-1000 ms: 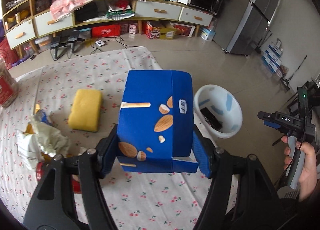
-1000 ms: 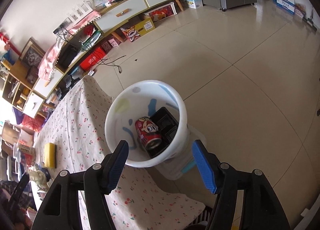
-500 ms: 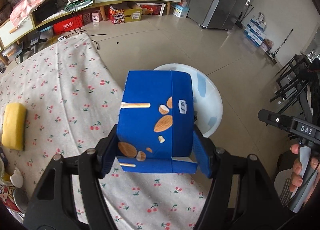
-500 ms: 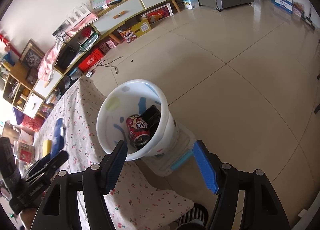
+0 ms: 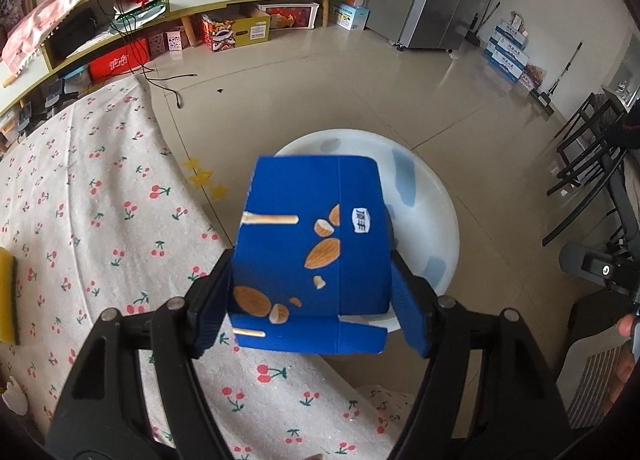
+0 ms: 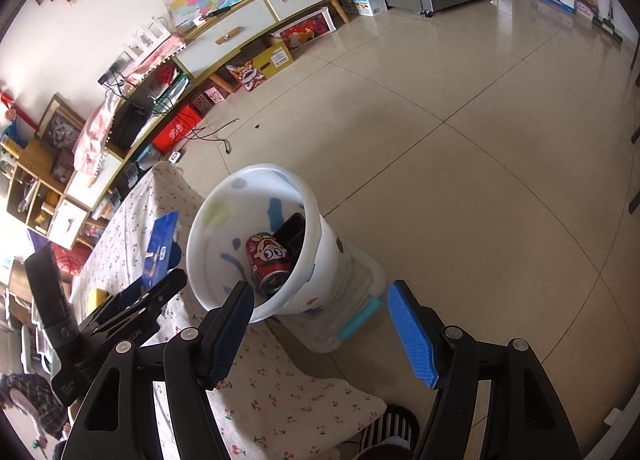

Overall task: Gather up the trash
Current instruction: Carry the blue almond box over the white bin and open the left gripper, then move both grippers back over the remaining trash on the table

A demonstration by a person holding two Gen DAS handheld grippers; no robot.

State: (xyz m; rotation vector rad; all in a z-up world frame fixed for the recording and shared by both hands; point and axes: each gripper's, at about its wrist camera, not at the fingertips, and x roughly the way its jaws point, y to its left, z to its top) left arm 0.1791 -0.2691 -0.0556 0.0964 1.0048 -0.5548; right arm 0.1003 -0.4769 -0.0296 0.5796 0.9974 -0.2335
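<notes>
The box (image 5: 310, 248) is deep blue with tan almond pictures, pale biscuit sticks and a small white label. Tabletop (image 5: 100, 195) cloth is off-white, dotted with little red cherries on green stems. Bin (image 6: 224, 227) is white with blue and yellowish blobs, and the can (image 6: 267, 262) inside is red with a cartoon face. Both tongs (image 5: 310, 296) (image 6: 324, 324) are black with blue pads.
</notes>
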